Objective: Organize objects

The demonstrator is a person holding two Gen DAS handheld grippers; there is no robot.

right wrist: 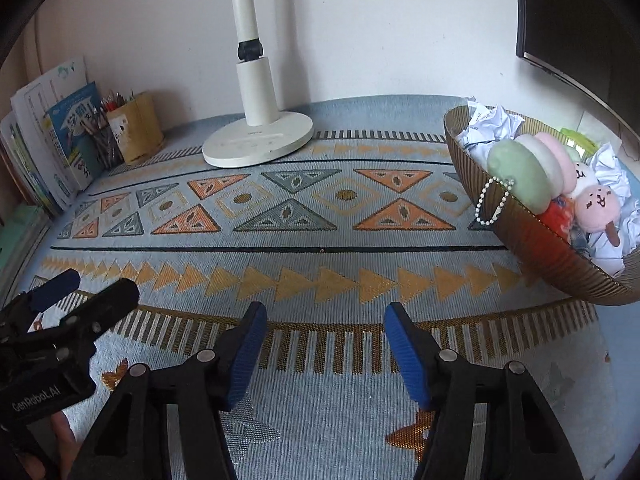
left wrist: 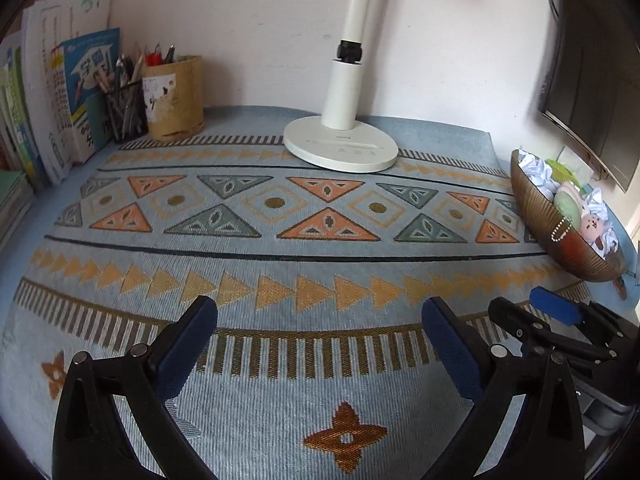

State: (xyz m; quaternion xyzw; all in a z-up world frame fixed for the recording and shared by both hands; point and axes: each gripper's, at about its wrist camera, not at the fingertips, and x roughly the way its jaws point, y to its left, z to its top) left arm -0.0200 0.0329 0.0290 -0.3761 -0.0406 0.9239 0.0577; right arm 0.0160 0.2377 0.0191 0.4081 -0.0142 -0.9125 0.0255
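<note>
- Two claws hover low over the patterned cloth point(left wrist: 320, 248) on the worktop, side by side.
- Left claw point(left wrist: 320, 344): fingers spread wide apart, nothing between them.
- Right claw point(right wrist: 326, 350): fingers likewise apart and empty.
- Brown ribbed bowl point(right wrist: 532, 240) sits at the right edge, holding plush toys point(right wrist: 596, 204) and crumpled paper point(right wrist: 492, 124).
- White lamp base point(right wrist: 258, 142) stands at the back; pen cups point(left wrist: 174, 98) and books point(left wrist: 80, 92) fill the far-left corner.

Left claw point(left wrist: 320, 344) and right claw point(right wrist: 326, 344) hover side by side, both spread wide.
</note>
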